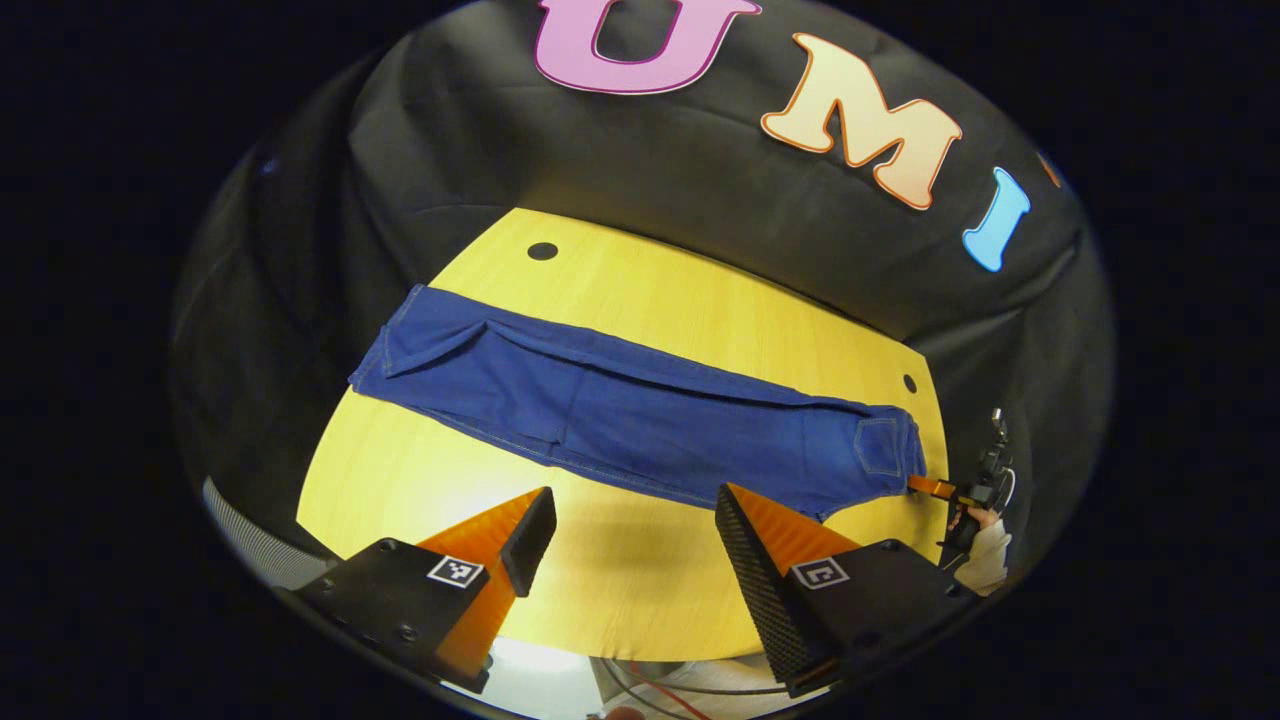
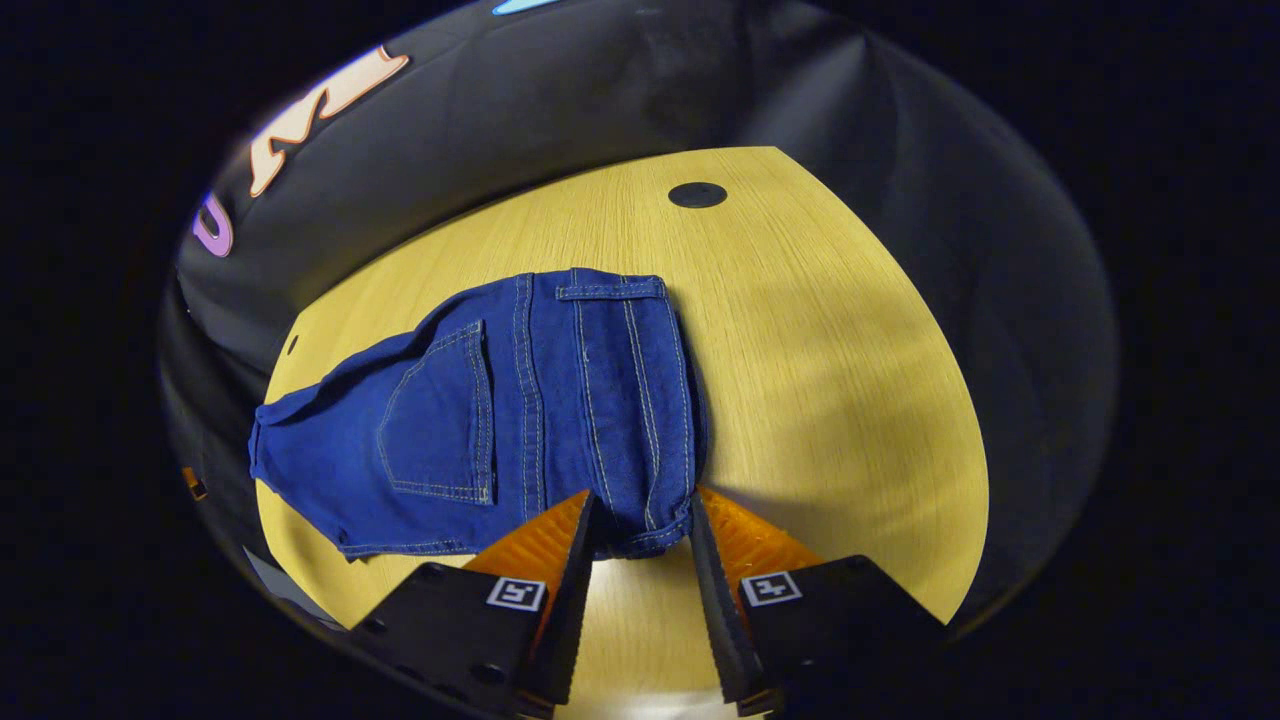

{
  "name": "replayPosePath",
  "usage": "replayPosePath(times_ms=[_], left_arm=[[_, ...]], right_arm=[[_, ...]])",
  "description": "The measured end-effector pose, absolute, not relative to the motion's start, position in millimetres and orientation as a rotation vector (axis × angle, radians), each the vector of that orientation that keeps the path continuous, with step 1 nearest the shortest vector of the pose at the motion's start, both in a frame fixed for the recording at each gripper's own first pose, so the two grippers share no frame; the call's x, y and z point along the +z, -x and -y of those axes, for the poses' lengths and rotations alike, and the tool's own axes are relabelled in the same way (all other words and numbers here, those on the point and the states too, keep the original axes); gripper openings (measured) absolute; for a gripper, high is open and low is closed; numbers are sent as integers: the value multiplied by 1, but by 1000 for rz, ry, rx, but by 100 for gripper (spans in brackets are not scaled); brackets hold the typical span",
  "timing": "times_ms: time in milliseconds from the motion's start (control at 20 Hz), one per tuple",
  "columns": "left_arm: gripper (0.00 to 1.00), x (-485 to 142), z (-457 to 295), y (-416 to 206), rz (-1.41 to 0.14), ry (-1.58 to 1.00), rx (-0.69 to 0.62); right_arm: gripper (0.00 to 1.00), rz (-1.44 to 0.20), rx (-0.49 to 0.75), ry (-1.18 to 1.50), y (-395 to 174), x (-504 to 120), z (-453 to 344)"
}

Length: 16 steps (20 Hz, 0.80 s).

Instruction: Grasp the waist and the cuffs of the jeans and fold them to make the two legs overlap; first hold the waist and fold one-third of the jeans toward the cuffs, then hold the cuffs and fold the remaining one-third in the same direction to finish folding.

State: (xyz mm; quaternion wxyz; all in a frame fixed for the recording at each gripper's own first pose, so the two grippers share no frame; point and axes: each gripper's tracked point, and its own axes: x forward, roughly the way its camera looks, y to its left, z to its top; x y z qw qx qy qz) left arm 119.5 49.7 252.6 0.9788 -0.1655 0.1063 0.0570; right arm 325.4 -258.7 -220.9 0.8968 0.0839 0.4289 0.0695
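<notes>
**Jeans laid out, right tongs at the waist**

Left gripper view: left tongs spread wide at the bottom, above bare counter; jeans stretch flat across mid-frame; right tongs touch the waist at right, a hand behind. Right gripper view: right tongs part-spread, straddling the waistband at the lower centre; jeans run leftward.

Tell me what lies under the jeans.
The jeans lie flat on the yellow wooden table, which shows bare all around them. Whatever the denim covers is hidden; the legs overlap, so the lower one is barely visible.
</notes>
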Motion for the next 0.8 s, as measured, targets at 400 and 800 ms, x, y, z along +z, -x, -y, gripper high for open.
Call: replayPosePath(times_ms=[400,800], left_arm=[[95,258,-49,-119,-202,339,102],[95,256,-50,-121,-197,340,113]], right_arm=[[15,-839,99,-232,-323,-214,260],[5,-745,40,-222,-326,-189,256]])
